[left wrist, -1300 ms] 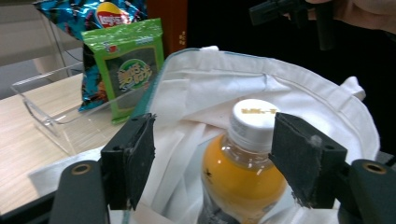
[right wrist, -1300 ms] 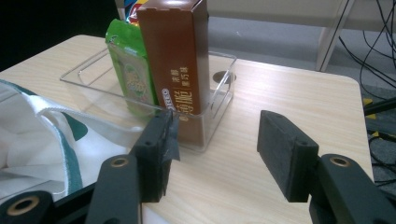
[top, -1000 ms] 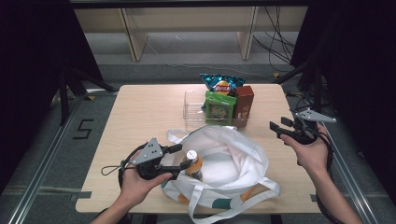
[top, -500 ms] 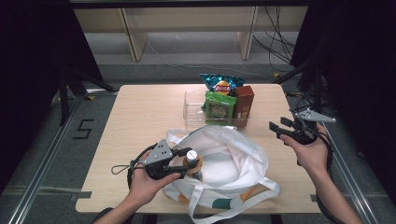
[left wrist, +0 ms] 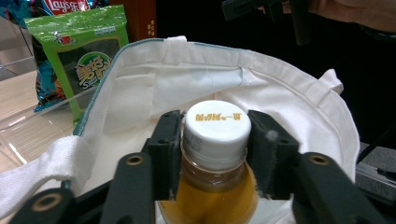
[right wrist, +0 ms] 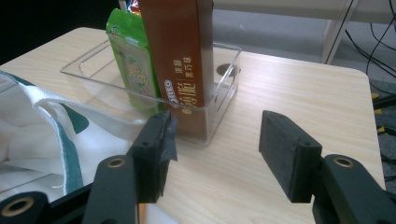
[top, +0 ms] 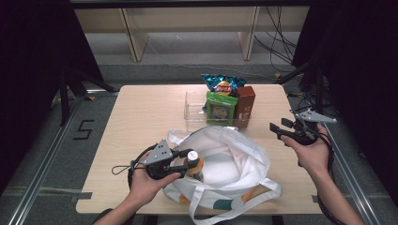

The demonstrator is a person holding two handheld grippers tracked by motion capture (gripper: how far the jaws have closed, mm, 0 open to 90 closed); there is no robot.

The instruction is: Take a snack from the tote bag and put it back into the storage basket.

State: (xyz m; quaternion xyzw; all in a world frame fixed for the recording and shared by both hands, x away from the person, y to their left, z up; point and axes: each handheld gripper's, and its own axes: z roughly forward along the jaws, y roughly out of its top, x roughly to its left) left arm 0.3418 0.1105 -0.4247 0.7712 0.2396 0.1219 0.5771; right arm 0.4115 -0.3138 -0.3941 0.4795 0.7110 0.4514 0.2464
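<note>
While its jaws have just closed, left hand-held gripper [left wrist: 215, 154] clamped on bottle [left wrist: 215, 140] neck over tote bag [left wrist: 299, 107], right hand-held gripper [right wrist: 215, 154] open, empty.

left hand-held gripper [left wrist: 215, 154] jaws just closed onto the bottle [left wrist: 212, 163] neck

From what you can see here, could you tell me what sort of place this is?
Probably a lab recording station: a wooden table between dark curtains, loose cables on the floor and a taped 5 beside it.

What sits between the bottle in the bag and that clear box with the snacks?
In the high view, the white bag's far rim and a strip of bare table separate the bottle from the clear box; nothing else lies there.
</note>
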